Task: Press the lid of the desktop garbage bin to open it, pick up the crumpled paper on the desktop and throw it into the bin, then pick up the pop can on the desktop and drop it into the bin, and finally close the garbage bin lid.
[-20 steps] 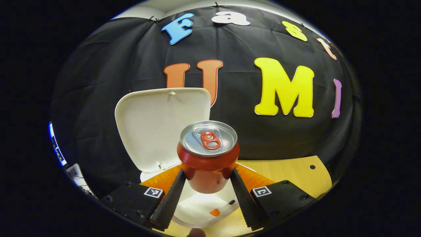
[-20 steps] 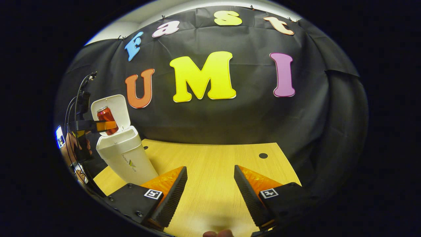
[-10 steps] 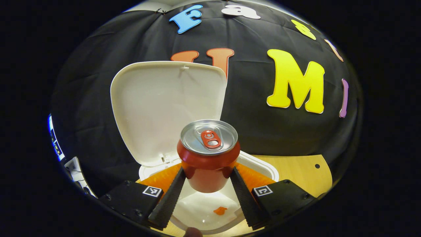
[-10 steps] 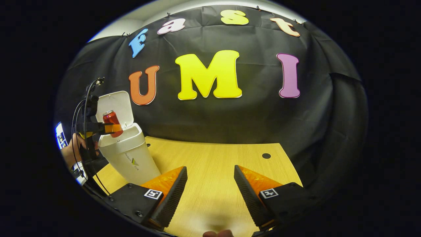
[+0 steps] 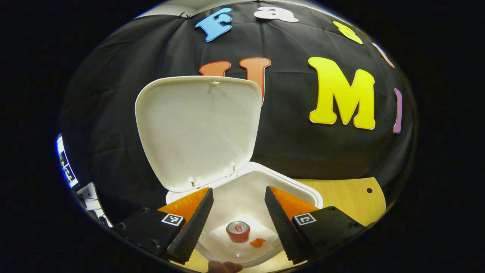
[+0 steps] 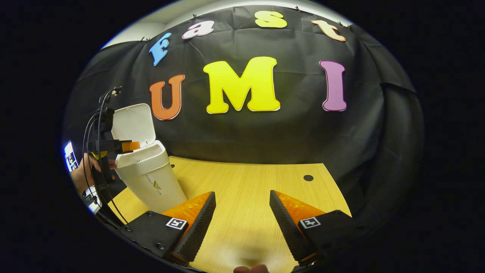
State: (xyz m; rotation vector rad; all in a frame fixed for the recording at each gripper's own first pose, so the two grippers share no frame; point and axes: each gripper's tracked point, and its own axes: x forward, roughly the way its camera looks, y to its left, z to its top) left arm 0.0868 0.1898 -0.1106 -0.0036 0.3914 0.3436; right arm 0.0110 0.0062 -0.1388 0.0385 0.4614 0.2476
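- So the wooden desk (image 6: 246, 182) carries the white bin (image 6: 147, 178) at its left end, lid (image 5: 197, 129) flipped up and standing nearly upright behind the opening.
- Left gripper (image 5: 238, 212) hangs right over the open bin, fingers spread, nothing between them.
- Right gripper (image 6: 242, 220) sits well apart over bare desk, fingers also spread.
- Pop can (image 5: 238, 231) is down at the bottom of the bin, upright, its top facing up, on what looks like white paper.
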